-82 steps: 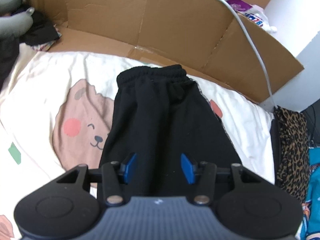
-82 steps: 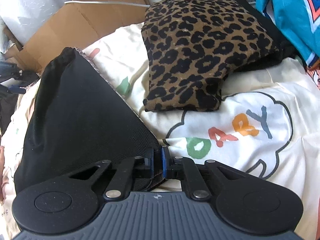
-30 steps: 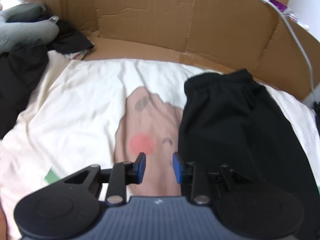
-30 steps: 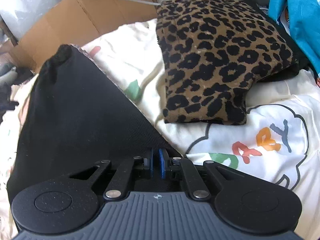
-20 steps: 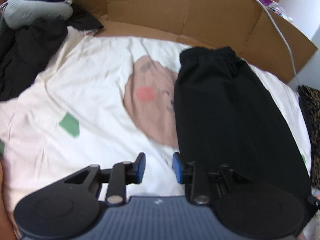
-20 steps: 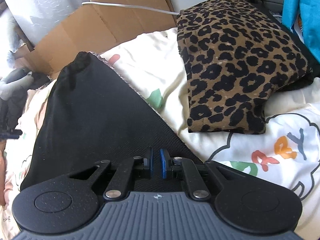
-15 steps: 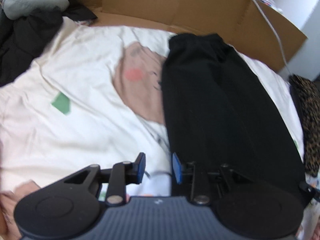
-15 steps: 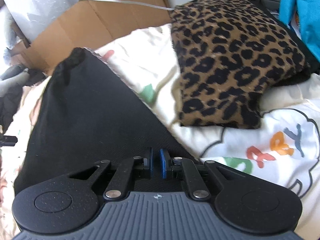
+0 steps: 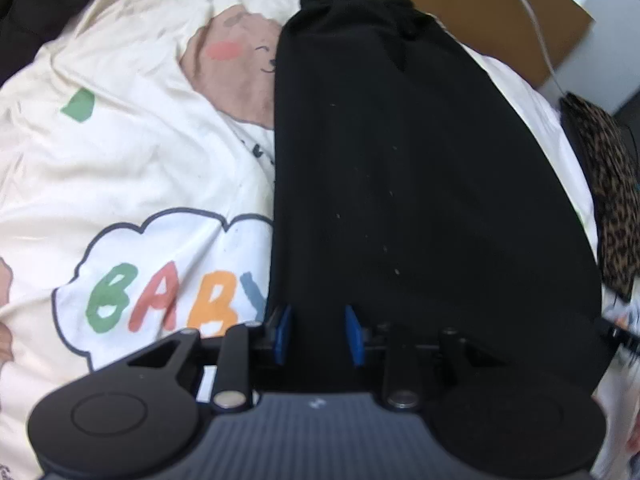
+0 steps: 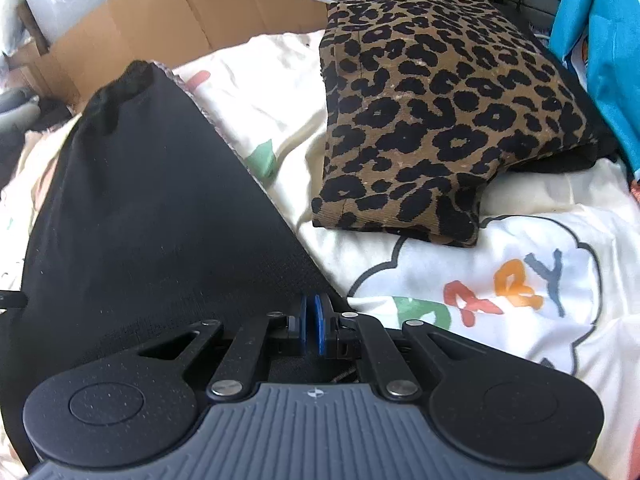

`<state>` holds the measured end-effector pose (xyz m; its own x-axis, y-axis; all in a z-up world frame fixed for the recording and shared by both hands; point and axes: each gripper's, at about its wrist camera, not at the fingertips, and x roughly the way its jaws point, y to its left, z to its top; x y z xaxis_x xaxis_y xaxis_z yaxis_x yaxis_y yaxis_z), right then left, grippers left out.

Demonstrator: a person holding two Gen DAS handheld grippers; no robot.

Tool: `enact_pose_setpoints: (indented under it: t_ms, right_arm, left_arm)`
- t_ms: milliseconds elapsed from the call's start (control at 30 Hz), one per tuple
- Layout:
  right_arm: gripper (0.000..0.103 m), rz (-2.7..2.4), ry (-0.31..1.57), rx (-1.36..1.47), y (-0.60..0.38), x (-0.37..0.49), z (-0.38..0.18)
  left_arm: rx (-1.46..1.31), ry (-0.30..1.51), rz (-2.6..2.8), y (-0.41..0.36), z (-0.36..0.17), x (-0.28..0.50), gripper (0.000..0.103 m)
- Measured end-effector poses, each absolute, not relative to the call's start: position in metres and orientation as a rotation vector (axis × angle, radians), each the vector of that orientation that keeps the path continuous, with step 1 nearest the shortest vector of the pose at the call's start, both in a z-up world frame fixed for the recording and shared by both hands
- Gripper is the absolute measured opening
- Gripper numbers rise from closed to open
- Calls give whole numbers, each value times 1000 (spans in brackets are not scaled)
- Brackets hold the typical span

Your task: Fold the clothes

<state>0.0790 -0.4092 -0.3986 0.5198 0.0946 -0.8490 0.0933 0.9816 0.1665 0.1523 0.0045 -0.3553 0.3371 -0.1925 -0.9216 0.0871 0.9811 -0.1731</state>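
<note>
1. A cream bed cover printed with a bear and a "BABY" cloud (image 9: 132, 184) is lying under everything, with a brown cardboard sheet (image 10: 132, 20) standing along its far edge.
2. The long black fabric garment with a gathered waistband (image 9: 400, 168) is lying flat on the bed, its long axis running from the waistband at the far end straight back towards both grippers. Its near hem is sitting right at the fingertips of both.
3. A folded leopard-print garment (image 10: 432, 104) is resting on the bed beside the black one, apart from it, and a bright turquoise cloth (image 10: 604, 52) is hanging at the right edge.
4. The left gripper (image 9: 315, 334) is hovering over the near left corner of the black garment, its blue pads parted and gripping nothing. Black cloth is showing between and behind them, but I cannot tell whether the pads are touching it.
5. The right gripper (image 10: 311, 330) is sitting at the near right corner with its pads clenched almost together, and it appears to be pinching the hem.
6. Judging from this, the left gripper is the one needing to act: pinching its corner so both hands are carrying the near hem along the long axis towards the waistband.
</note>
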Motion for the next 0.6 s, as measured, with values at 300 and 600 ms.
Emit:
enact_pose_setpoints:
  t_ms: [300,600]
  right_arm:
    - [30,129,1146,88,-389,113,-339]
    - [41,191,1102,58,-348,133,-242]
  left_arm:
    - [-191,1212,-152,31,-325,135,37]
    - [-227,1103,-95,79,-283,132,44]
